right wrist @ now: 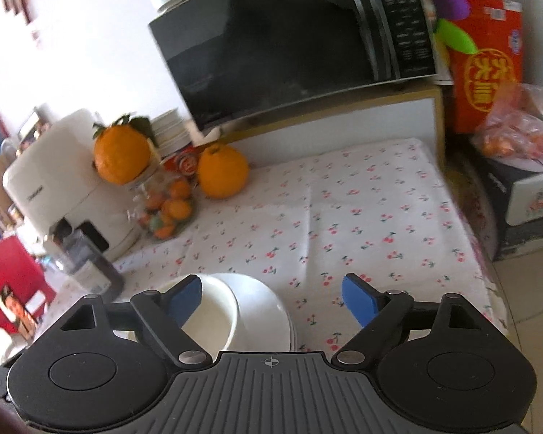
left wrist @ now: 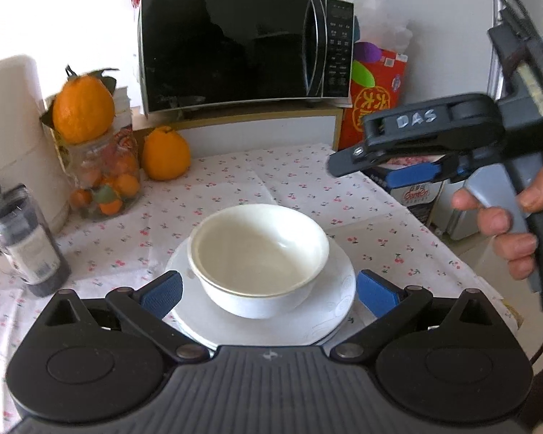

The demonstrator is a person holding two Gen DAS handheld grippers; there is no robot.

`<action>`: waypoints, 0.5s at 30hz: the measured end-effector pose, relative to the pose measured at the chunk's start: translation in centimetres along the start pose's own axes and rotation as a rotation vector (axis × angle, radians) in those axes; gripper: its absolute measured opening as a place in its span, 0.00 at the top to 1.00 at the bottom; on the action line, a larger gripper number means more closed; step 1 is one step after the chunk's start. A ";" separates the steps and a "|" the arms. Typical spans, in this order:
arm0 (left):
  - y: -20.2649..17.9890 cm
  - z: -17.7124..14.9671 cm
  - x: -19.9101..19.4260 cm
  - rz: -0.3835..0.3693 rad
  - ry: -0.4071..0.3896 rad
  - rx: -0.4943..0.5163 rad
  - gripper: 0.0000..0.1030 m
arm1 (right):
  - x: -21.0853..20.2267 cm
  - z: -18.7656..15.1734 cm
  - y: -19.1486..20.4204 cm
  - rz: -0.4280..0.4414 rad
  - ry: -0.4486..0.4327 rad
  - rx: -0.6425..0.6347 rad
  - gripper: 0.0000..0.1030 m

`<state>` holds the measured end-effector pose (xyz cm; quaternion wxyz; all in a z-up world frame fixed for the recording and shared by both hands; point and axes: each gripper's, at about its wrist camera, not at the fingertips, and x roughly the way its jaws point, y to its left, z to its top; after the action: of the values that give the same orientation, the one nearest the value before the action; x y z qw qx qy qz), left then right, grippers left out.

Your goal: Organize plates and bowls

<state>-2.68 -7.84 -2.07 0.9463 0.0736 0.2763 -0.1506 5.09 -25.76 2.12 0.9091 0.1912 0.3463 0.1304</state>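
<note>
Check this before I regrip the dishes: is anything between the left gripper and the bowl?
Nothing visible. The left gripper is open, its blue pads flanking the white bowl on the stacked plates, with no object between.

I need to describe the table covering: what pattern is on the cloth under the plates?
White tablecloth with small red cherries on green stems, clearest in the right wrist view.

Two close wrist views angled down, sharing white bowl (left wrist: 259, 260), microwave (left wrist: 242, 47) beyond.
</note>
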 end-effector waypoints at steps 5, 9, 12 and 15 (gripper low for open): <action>0.7 0.8 -0.9 0.047 0.047 -0.027 0.00 | -2.3 -0.1 1.3 -0.068 0.005 -0.041 0.09; 1.6 1.1 -1.5 0.081 0.080 -0.088 0.00 | -3.7 -1.1 2.5 -0.153 0.026 -0.090 0.05; 2.0 1.0 -1.7 0.109 0.106 -0.123 0.00 | -4.3 -2.1 3.2 -0.214 0.045 -0.118 0.04; 2.3 0.9 -1.5 0.126 0.144 -0.165 0.00 | -4.7 -3.2 3.9 -0.254 0.036 -0.148 0.03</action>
<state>-2.63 -5.51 -0.36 0.9346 0.0232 0.3496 -0.0618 -0.88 -23.19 4.39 0.9236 0.0756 0.3733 0.0429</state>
